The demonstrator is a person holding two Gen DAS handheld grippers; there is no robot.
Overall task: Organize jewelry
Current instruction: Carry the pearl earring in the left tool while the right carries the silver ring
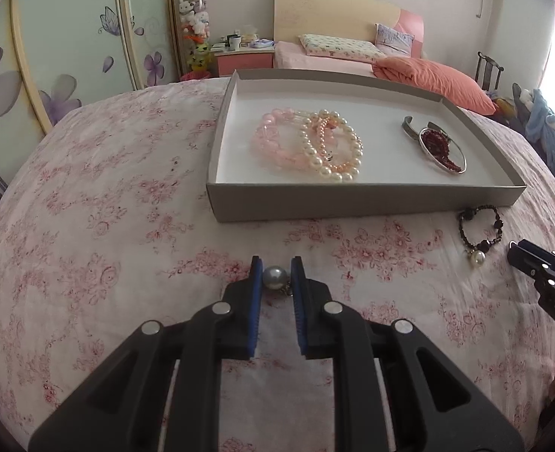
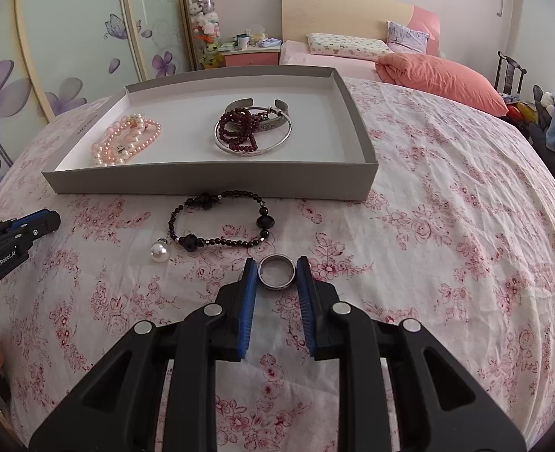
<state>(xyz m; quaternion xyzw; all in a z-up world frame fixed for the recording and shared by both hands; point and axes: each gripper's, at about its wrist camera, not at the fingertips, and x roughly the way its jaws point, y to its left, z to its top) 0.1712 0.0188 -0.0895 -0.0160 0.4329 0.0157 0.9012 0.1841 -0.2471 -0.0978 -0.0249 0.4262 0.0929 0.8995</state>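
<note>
The left gripper [image 1: 276, 272] had its fingers closed on a grey pearl [image 1: 275, 278], both blue pads touching it, just above the floral bedsheet [image 1: 89, 226]. The right gripper [image 2: 276, 272] sat partly open around a silver ring [image 2: 276, 272] lying flat on the sheet; whether its pads touched the ring could not be told. Between the ring and the near wall of the grey tray [image 2: 209, 184] lay a dark beaded bracelet [image 2: 221, 222] with a white pearl drop [image 2: 159, 251] at its left end. Inside the tray, pink and pearl bracelets [image 2: 127, 143] were heaped toward the left edge, while silver bangles [image 2: 255, 132] and dark red beads [image 2: 238, 128] lay near the middle.
</note>
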